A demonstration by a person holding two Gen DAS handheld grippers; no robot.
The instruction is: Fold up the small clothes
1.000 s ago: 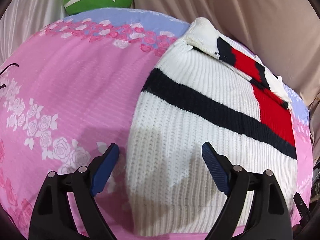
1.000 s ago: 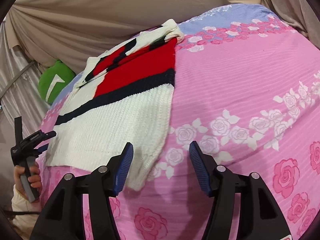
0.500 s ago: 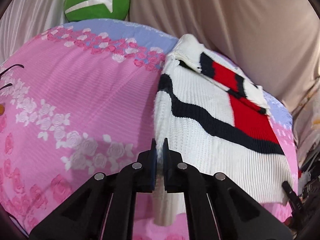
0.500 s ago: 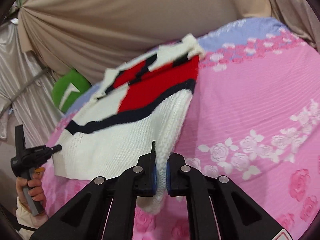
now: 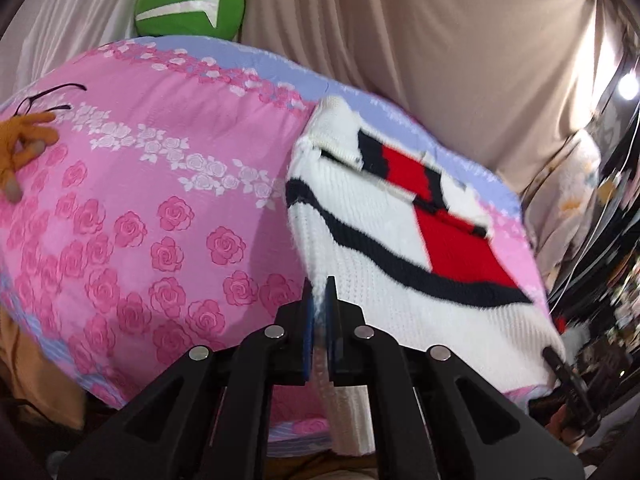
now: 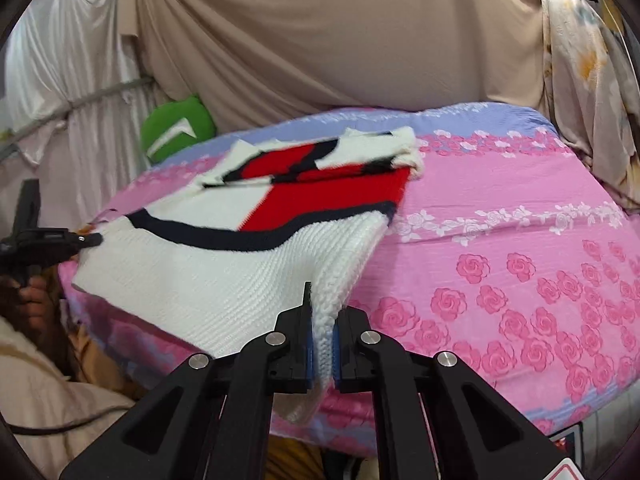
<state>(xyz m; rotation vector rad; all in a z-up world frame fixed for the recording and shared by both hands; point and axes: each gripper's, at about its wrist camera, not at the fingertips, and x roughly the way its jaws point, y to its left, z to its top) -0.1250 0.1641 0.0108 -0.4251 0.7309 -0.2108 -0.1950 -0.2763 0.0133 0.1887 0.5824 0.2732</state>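
A white knit sweater (image 5: 372, 240) with a navy stripe and a red block lies on a pink rose-print bed (image 5: 160, 208). My left gripper (image 5: 319, 320) is shut on its near left hem corner and holds it lifted. My right gripper (image 6: 321, 332) is shut on the near right hem corner of the sweater (image 6: 224, 264), also lifted. The hem hangs between the two grippers, and the collar end rests on the bed (image 6: 500, 240). The left gripper (image 6: 86, 240) also shows at the left of the right wrist view.
A green cushion (image 5: 190, 10) sits at the far edge of the bed against beige curtains (image 6: 320, 40); it also shows in the right wrist view (image 6: 176, 128). An orange toy (image 5: 24, 148) lies at the bed's left edge. Floral fabric (image 6: 588, 80) hangs at the right.
Both grippers went from open to shut on the sweater's near hem corners. They have since lifted the hem off the bed and drawn back toward the near edge.
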